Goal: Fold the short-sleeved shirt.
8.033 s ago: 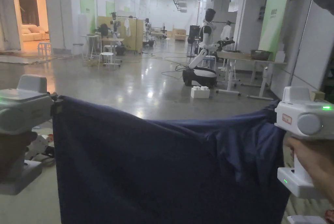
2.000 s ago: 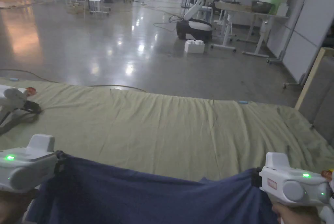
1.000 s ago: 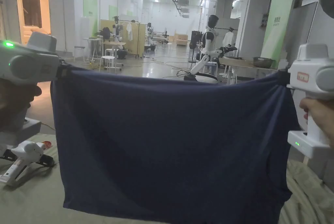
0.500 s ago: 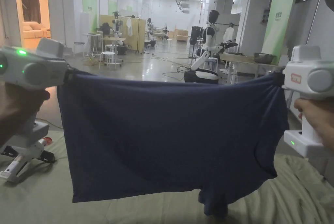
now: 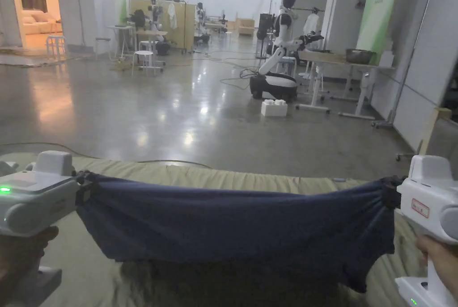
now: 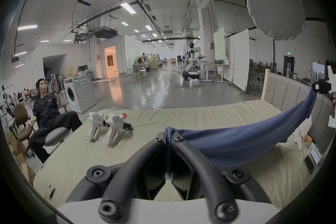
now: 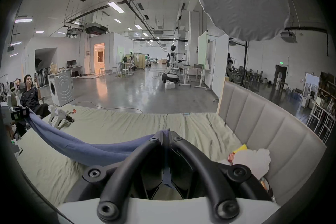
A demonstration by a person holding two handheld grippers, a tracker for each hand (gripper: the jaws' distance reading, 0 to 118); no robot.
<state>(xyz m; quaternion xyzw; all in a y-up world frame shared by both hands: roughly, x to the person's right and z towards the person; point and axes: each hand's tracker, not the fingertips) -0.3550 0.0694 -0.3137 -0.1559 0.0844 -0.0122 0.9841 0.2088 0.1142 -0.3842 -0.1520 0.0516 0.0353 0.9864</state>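
A dark navy short-sleeved shirt hangs stretched between my two grippers, low over the bed. My left gripper is shut on its left corner, and in the left gripper view the cloth is pinched between the closed jaws of the left gripper. At the right, my right gripper is shut on the other corner; the right gripper view has fabric bunched in the right gripper. The shirt's lower part sags onto the sheet.
The bed's pale green sheet spreads beyond the shirt. Two spare grippers lie at its far left. A padded headboard and a white soft toy are on the right. A person sits on a chair at the left.
Both grippers have come down from chest height to just above the bed, still holding the shirt. The shirt hung full length before; now its lower part rests on the sheet.
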